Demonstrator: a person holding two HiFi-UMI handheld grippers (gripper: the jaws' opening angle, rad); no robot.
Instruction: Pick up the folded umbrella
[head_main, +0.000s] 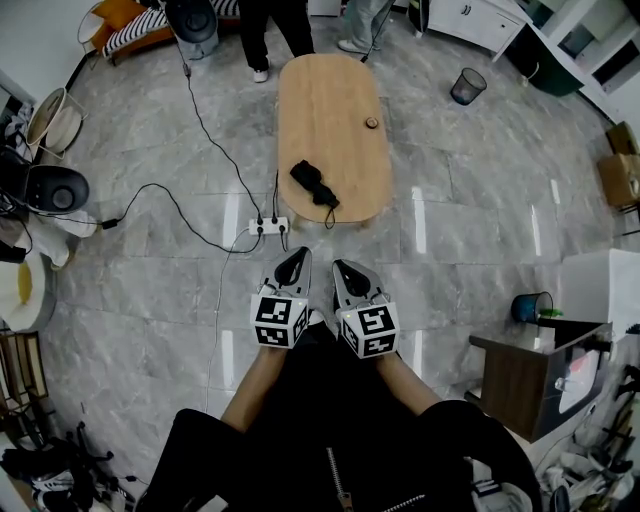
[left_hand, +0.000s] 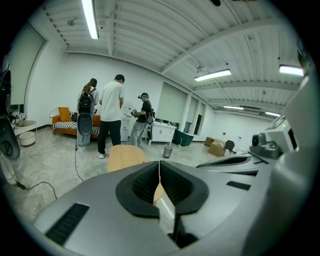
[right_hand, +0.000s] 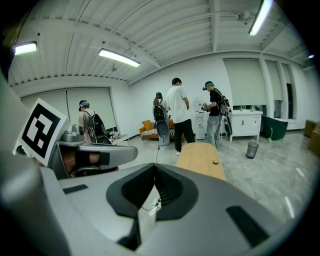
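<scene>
Jaws of the left gripper and right gripper are pressed together on nothing, at lower centre of the head view. No step is done yet: the folded black umbrella lies untouched on the oval wooden desk above them. At upper right stands a black mesh wastebasket, contents unclear.
</scene>
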